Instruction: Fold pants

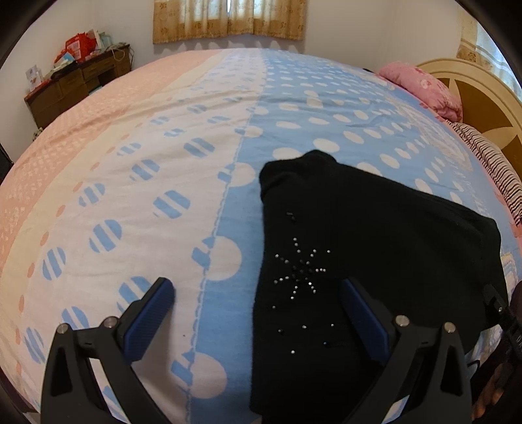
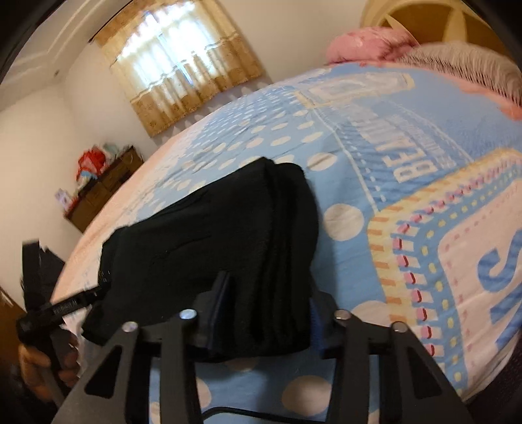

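Where readable, "BEA" on bedsheet (image 2: 414, 169) beside pants (image 2: 208, 234).

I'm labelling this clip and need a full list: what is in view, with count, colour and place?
pants: one, black, folded on the bed, near side
bedsheet: one, blue, white and pink with dots, covering the bed
pillow: one, pink, by the headboard
headboard: one, cream and brown, bed's end
curtain: one, tan, far wall
desk: one, brown, cluttered, far corner
left gripper: open, over the pants' edge
right gripper: shut on pants
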`<state>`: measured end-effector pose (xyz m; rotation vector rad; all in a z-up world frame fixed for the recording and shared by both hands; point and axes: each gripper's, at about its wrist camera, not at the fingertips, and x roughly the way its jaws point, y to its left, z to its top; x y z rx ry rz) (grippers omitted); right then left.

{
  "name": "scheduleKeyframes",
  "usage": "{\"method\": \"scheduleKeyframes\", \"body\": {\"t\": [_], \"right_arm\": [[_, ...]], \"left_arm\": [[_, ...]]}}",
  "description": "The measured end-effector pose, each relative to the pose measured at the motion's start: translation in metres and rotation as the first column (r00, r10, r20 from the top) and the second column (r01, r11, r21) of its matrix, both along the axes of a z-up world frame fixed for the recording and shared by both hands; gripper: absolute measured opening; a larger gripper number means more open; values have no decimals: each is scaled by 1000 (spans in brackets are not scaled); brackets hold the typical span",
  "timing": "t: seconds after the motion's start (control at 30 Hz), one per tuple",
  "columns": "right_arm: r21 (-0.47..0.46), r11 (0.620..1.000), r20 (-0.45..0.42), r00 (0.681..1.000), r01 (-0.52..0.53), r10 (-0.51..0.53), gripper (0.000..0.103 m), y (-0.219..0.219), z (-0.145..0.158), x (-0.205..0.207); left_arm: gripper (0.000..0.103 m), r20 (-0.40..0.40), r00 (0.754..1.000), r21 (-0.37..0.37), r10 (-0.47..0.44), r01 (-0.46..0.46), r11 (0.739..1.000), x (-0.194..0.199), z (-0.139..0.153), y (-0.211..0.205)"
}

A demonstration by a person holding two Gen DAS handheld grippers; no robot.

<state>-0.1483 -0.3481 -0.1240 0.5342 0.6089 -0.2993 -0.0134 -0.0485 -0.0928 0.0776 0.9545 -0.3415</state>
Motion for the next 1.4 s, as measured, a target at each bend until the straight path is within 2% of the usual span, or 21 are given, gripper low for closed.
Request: {"method": "scheduleKeyframes", "body": {"t": [0.17,0.33,0.47,0.53,0.67,0.77,0.87,1.0,1.13,1.23,1.4], "right_arm": [[7,1000,-7,1000,10,-10,38,-1,-1,2],[25,999,4,1000,21,-21,39,-2,-2,1],[44,999,4,1000,22,-22,42,-3,-3,2],[56,998,4,1000,21,-21,43,-4,-4,2],[86,996,10,1000,25,-26,45,-7,-5,2],[67,997,2,999,33,-33,42,-4,-4,2],[-13,999,-23,999,30,-30,33,6,2,7],[-145,989,-69,997,36,-47,30,24,13,14],[-237,971,-48,998,35,-47,29,39,32,14],[-285,958,-20,999,30,-37,29,49,47,14],[-308,951,16,1000,-11,17,29,67,66,22]], "left_arm": [[85,6,999,1,-40,40,999,-6,3,-5],[48,20,994,-12,-108,108,994,-12,7,-15],[38,25,993,-4,-114,114,994,-15,8,-21],[24,28,993,1,-112,112,994,-16,10,-22],[18,39,992,21,-117,116,993,-18,12,-27],[15,35,993,14,-116,115,993,-18,13,-27],[13,50,992,23,-119,118,993,-20,17,-28],[13,82,990,29,-116,114,993,-22,24,-27],[13,90,990,3,-112,112,994,-20,31,-20],[13,107,987,-3,-119,120,993,-20,37,-18],[13,169,981,9,-91,91,996,-17,52,-6]]}}
